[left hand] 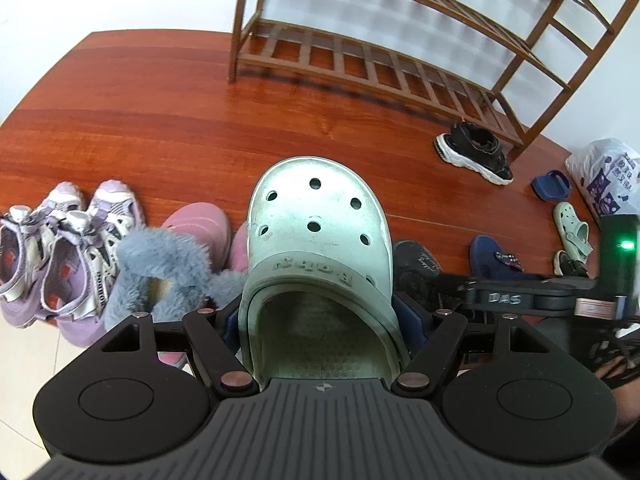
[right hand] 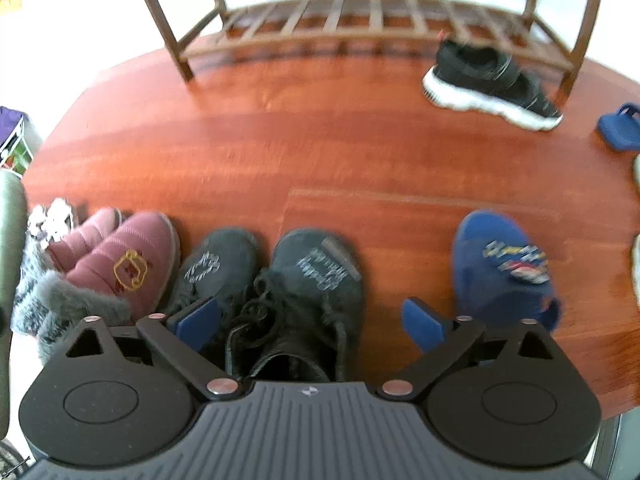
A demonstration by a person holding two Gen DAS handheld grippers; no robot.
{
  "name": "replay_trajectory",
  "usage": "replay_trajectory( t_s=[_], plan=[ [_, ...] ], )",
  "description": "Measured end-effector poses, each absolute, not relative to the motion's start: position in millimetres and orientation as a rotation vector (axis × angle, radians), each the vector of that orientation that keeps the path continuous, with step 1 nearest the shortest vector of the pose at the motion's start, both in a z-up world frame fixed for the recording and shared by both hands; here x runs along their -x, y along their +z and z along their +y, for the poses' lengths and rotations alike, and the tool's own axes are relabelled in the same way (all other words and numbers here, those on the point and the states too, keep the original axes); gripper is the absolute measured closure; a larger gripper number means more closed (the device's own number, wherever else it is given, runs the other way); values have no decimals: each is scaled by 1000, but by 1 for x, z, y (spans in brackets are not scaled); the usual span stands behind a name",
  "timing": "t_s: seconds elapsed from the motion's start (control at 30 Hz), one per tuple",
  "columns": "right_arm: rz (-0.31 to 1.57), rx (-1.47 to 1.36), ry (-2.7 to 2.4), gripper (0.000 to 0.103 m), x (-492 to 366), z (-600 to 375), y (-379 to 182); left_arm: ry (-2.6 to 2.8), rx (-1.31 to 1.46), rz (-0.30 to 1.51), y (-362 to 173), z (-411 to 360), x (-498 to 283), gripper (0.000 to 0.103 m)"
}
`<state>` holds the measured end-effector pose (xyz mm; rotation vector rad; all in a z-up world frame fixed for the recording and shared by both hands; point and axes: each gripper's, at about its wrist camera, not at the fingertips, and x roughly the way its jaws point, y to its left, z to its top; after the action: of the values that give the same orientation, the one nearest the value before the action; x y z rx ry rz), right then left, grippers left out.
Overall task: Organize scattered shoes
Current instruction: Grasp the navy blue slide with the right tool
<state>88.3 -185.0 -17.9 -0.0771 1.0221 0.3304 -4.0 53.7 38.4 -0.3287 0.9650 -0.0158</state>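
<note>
My left gripper (left hand: 320, 320) has its fingers (left hand: 412, 320) clamped on the sides of a pale green clog (left hand: 320, 232), gripping it near the heel opening so the perforated toe points away from me, raised above the other shoes. Left of those fingers I see a grey-furred pink slipper (left hand: 176, 256), and further left a pair of lilac sandals (left hand: 60, 256).

My right gripper (right hand: 312, 320) stands wide open; its blue fingers (right hand: 198, 318) hold nothing. Between them on the red-brown floor (right hand: 280, 140) sits a dark fuzzy slipper (right hand: 312, 280), toe away from me, with neither pad touching it. Its mate (right hand: 220, 264) lies just left of the left finger, and the pink slippers (right hand: 128, 264) beyond that. Just right of the right finger is a blue slipper (right hand: 500, 268).

Well ahead of both sets of fingers stands the wooden shoe rack (right hand: 360, 20), shelves bare, with a black sneaker (right hand: 492, 80) on the floor at its right front leg and a small blue sandal (right hand: 622, 128) farther right.
</note>
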Motion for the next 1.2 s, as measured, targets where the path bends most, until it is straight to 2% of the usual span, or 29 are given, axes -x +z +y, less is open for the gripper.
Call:
replay_trajectory(
  t_s=[0.27, 0.57, 0.93, 1.2],
  plan=[
    [990, 76, 202, 1, -95, -235, -13, -53, 325, 970, 37, 40, -7, 29],
    [1049, 109, 87, 1, -116, -283, -50, -76, 297, 983, 38, 24, -16, 29],
    [1084, 104, 116, 1, -131, -287, -84, -63, 257, 989, 48, 11, -20, 29],
    [1094, 105, 159, 22, -137, -296, -90, -64, 253, 992, 49, -10, -29, 29]
  ],
)
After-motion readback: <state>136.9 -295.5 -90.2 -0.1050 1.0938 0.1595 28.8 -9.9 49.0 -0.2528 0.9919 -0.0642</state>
